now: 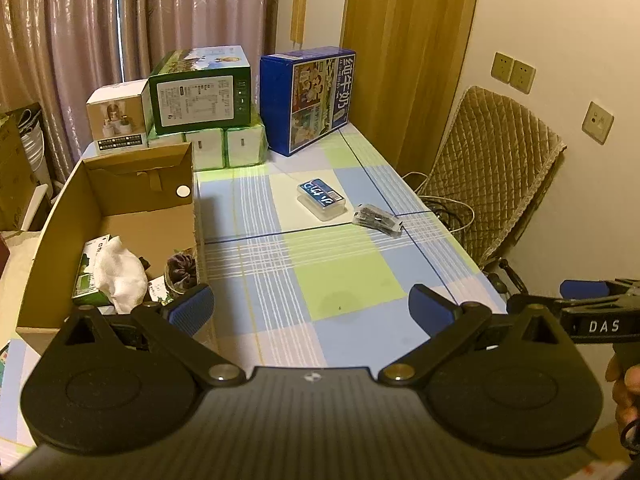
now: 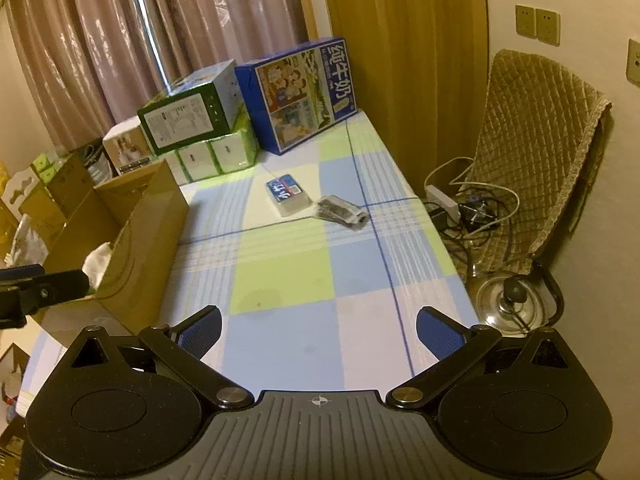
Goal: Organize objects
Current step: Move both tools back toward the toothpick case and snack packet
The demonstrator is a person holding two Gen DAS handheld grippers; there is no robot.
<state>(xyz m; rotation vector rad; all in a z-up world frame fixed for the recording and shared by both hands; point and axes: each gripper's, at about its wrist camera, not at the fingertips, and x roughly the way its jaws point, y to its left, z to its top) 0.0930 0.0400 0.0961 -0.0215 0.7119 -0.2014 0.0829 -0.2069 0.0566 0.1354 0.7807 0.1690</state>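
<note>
On the checked tablecloth [image 1: 304, 264] lie a clear plastic case with a blue label [image 1: 321, 198] [image 2: 289, 195] and, just to its right, a clear packet of dark items [image 1: 378, 219] [image 2: 342, 209]. An open cardboard box [image 1: 64, 216] [image 2: 140, 236] stands at the left and holds a white cloth [image 1: 120, 274], a green carton [image 1: 86, 280] and a dark purple item [image 1: 182, 268]. My left gripper [image 1: 312, 308] is open over the table's near end, beside the box, with nothing between its fingers. My right gripper [image 2: 319, 334] is likewise open and holds nothing.
Stacked green cartons [image 1: 200, 92], a white box [image 1: 118, 114] and a blue milk carton [image 1: 308, 100] line the table's far end. To the right are a quilted chair [image 1: 492, 172], cables and a power strip [image 2: 444, 196], and a pot lid [image 2: 512, 308] on the floor.
</note>
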